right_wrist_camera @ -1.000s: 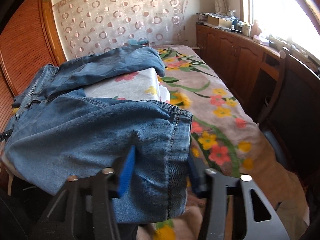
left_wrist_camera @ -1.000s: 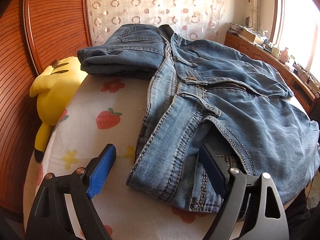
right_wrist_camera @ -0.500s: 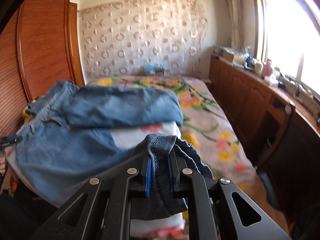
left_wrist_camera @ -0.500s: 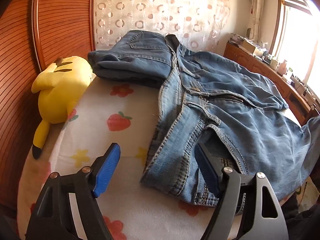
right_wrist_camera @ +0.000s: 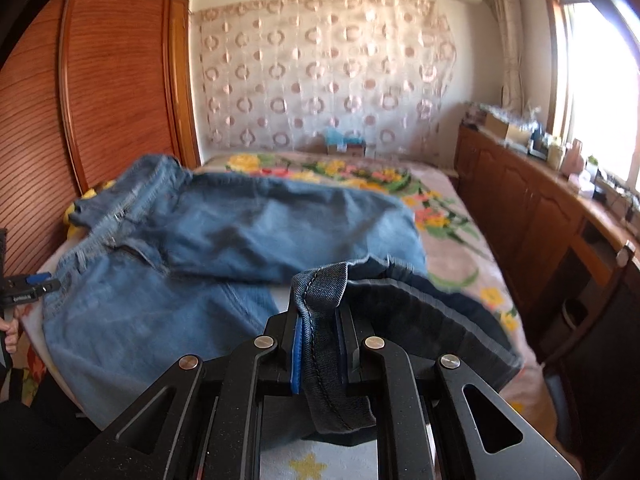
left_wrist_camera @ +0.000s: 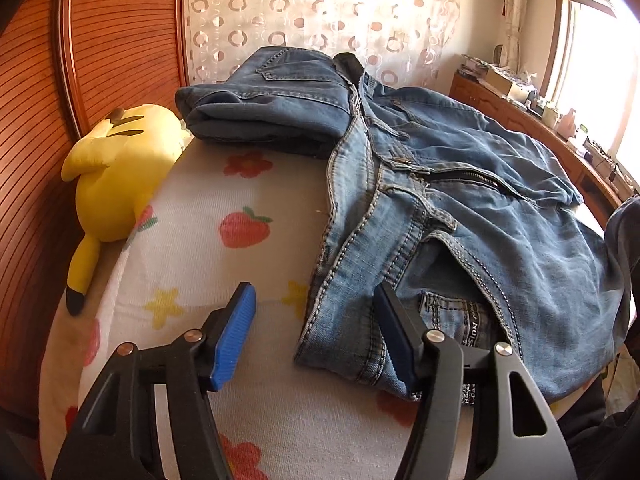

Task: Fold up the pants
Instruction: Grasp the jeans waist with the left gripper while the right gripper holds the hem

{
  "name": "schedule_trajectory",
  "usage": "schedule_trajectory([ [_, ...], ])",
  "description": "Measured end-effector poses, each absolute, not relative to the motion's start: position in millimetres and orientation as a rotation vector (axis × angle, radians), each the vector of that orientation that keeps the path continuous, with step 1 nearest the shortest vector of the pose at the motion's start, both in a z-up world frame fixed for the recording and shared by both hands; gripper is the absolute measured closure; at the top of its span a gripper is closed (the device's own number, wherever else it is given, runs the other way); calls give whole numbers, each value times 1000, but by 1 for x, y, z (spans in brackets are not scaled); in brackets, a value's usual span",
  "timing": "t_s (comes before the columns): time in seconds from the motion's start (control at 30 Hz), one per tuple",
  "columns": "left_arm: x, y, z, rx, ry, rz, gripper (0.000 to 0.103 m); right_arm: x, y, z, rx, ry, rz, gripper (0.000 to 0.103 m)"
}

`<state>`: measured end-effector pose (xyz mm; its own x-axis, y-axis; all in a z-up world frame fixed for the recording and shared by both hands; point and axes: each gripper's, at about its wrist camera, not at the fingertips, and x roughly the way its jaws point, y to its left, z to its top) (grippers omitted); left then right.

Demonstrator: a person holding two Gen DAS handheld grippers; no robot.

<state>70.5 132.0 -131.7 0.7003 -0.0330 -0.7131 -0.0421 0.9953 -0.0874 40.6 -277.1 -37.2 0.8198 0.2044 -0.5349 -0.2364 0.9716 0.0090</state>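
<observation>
Blue jeans point(left_wrist_camera: 460, 200) lie spread on a white fruit-print cover point(left_wrist_camera: 224, 240), waistband toward my left gripper. The left gripper point(left_wrist_camera: 316, 300) straddles the near waistband corner point(left_wrist_camera: 340, 320). Its jaws are closing; the right pad point(left_wrist_camera: 394, 332) lies on the denim and the left pad point(left_wrist_camera: 236, 332) stands clear over the cover. In the right wrist view the jeans point(right_wrist_camera: 240, 232) stretch away to the left. My right gripper point(right_wrist_camera: 318, 332) is shut on a leg hem point(right_wrist_camera: 320, 284), held up off the bed with the dark inside of the cuff showing.
A yellow plush toy point(left_wrist_camera: 120, 176) lies against the wooden headboard point(left_wrist_camera: 40, 120) at the left. A folded bundle of darker denim point(left_wrist_camera: 272, 108) sits beyond the waistband. The floral bedspread point(right_wrist_camera: 440, 216) runs on to the right, with wooden cabinets point(right_wrist_camera: 520, 208) along the window wall.
The right gripper shut on the leg hem and lifted it off the bed. The left gripper's jaws narrowed around the waistband corner, staying in place.
</observation>
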Motion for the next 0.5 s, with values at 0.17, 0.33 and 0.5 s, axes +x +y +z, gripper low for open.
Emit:
schedule_trajectory([
  [0.17,70,132,-132,-97,792,7,40,33,-307,-55,-5,639,211,62],
  [0.33,70,132,-132,-94,794,9,40,7,-340,-59,48,653,175,49],
  [0.5,71,132,-132,-90,796,8,40,-23,-349,-59,64,688,148,49],
])
